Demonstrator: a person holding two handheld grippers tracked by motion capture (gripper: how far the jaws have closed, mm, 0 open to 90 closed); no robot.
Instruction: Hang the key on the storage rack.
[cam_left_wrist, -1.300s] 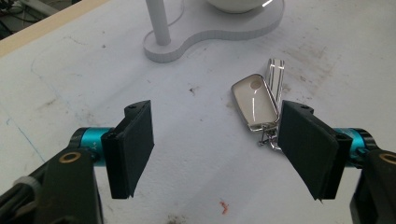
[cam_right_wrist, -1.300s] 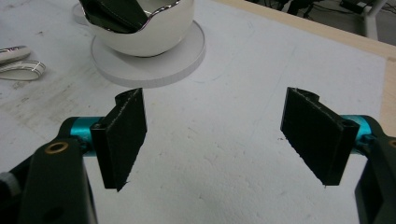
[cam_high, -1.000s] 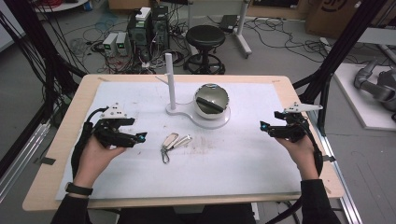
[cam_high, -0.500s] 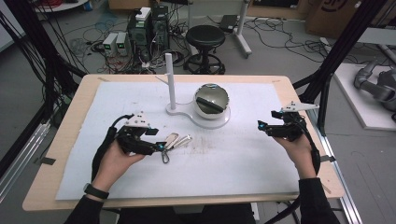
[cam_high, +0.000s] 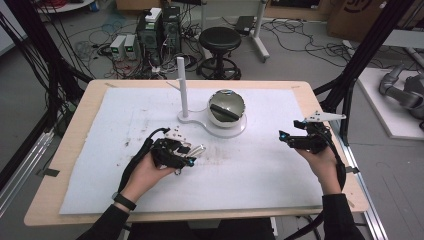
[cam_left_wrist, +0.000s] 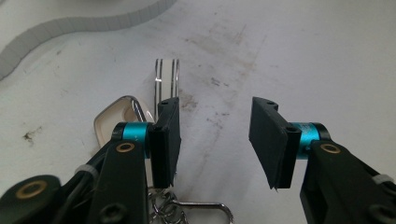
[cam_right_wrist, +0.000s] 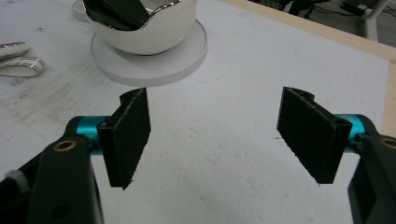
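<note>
Metal keyring (cam_left_wrist: 163, 84) beside left tongs (cam_left_wrist: 217, 135), just closing, nothing gripped; right tongs (cam_right_wrist: 224, 135) wide.

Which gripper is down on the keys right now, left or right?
The left gripper. Its jaws have been closing over the keys, with one pad on the key bunch, while the right gripper hangs open over bare mat, far from them.

key bunch (cam_left_wrist: 161, 93) | silvery metal (ringed) | flat on white mat (cam_high: 260, 170)

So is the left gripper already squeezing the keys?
No, the left gripper stands open, with the keys beside one jaw, not pinched.
</note>
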